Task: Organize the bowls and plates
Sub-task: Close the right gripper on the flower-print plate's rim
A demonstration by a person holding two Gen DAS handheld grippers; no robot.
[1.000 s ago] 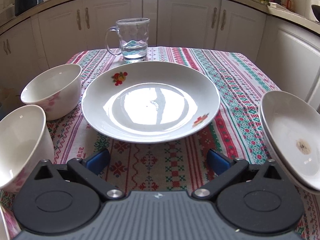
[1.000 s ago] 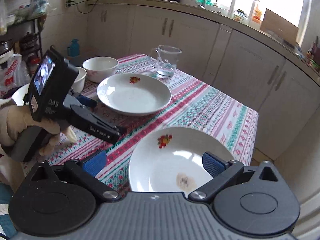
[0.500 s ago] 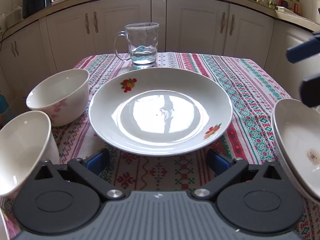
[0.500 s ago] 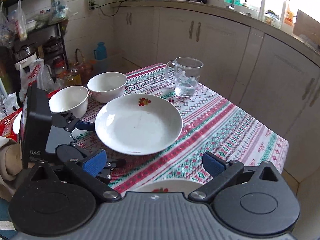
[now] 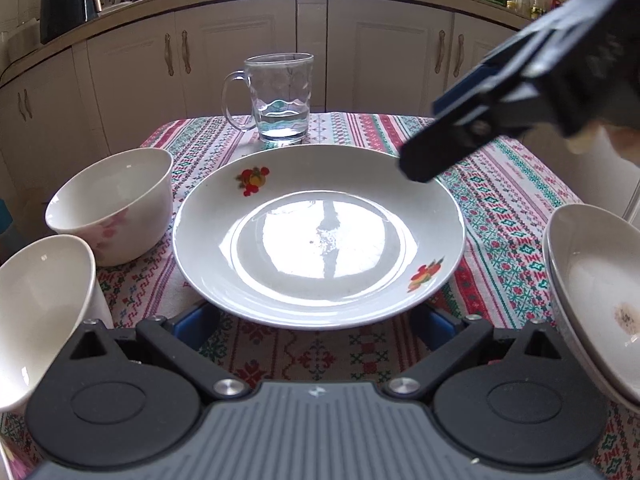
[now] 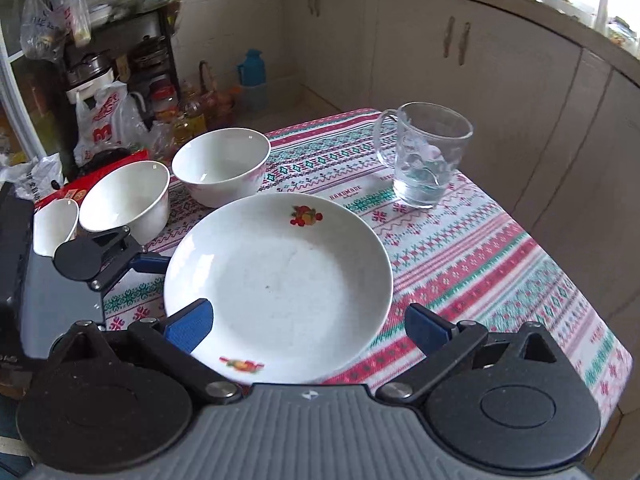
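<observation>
A large white plate (image 5: 320, 236) with fruit prints lies mid-table; it also shows in the right wrist view (image 6: 280, 284). My left gripper (image 5: 316, 324) is open, its fingers at table level, one at each side of the plate's near rim. My right gripper (image 6: 308, 328) is open and empty, hovering above the plate's right side; it shows in the left wrist view (image 5: 448, 136). Two white bowls (image 5: 116, 204) (image 5: 40, 312) stand left of the plate. A second plate (image 5: 600, 296) with a brown stain sits at the right.
A glass mug (image 5: 280, 100) with some water stands behind the large plate. A small white cup (image 6: 54, 224) sits beyond the bowls. The patterned tablecloth (image 6: 480, 248) ends close on the right. Cabinets (image 5: 384, 64) ring the table; shelves and bags (image 6: 104, 120) stand beyond the left edge.
My right gripper has swung left from over the stained plate to above the large plate. My left gripper has moved forward, its fingers reaching the large plate's near rim.
</observation>
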